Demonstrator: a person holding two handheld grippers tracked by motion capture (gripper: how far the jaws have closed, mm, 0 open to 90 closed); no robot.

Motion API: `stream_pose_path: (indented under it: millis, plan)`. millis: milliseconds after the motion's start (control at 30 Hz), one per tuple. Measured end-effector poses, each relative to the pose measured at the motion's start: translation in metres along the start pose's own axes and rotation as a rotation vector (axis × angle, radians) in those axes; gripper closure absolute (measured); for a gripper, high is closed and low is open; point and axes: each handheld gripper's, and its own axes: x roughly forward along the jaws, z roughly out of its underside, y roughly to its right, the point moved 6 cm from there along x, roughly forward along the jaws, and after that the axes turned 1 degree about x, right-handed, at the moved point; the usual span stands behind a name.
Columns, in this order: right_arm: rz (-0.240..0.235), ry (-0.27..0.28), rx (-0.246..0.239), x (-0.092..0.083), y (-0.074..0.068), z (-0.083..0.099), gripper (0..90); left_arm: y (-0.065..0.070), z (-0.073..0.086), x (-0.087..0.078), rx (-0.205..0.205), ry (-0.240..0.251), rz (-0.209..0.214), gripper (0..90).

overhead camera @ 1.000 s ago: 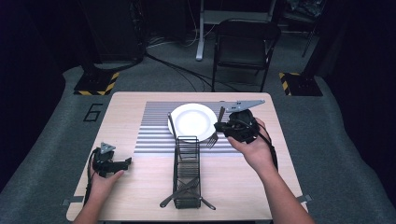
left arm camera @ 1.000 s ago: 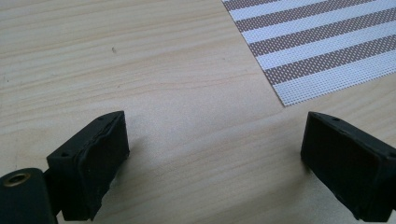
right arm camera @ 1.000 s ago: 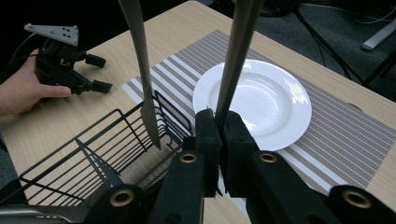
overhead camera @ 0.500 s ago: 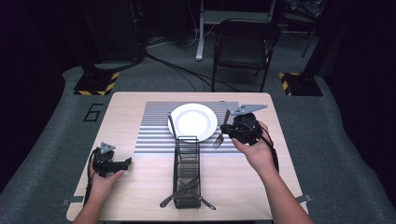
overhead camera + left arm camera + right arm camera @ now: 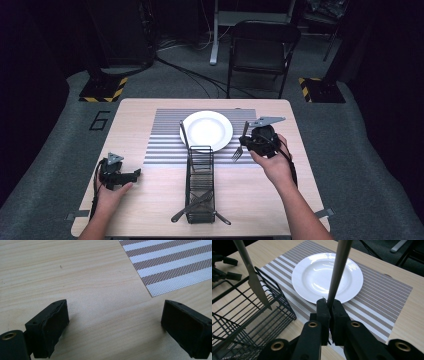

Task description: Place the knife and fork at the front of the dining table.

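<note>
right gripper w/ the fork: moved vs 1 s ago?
Yes. In the high view the right gripper, shut on the fork, has dropped toward the near edge of the placemat, right of the plate.

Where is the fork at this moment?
In the high view, the fork is clamped in the right gripper, tines down, over the striped placemat, right of the white plate.

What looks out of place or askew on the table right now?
A knife leans out of the wire basket over the plate rim instead of lying inside, and more cutlery pokes through the basket's near end. The fork, clamped in the right gripper, hangs tines down above the placemat.
</note>
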Motion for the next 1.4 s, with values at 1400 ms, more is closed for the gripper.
stream_pose_path:
  millis: [1400]
  plan:
    - [0.087, -0.083, 0.08, 0.056, 0.034, 0.03, 86.9, 0.0, 0.0, 0.0, 0.0, 0.0, 0.0, 7.3]
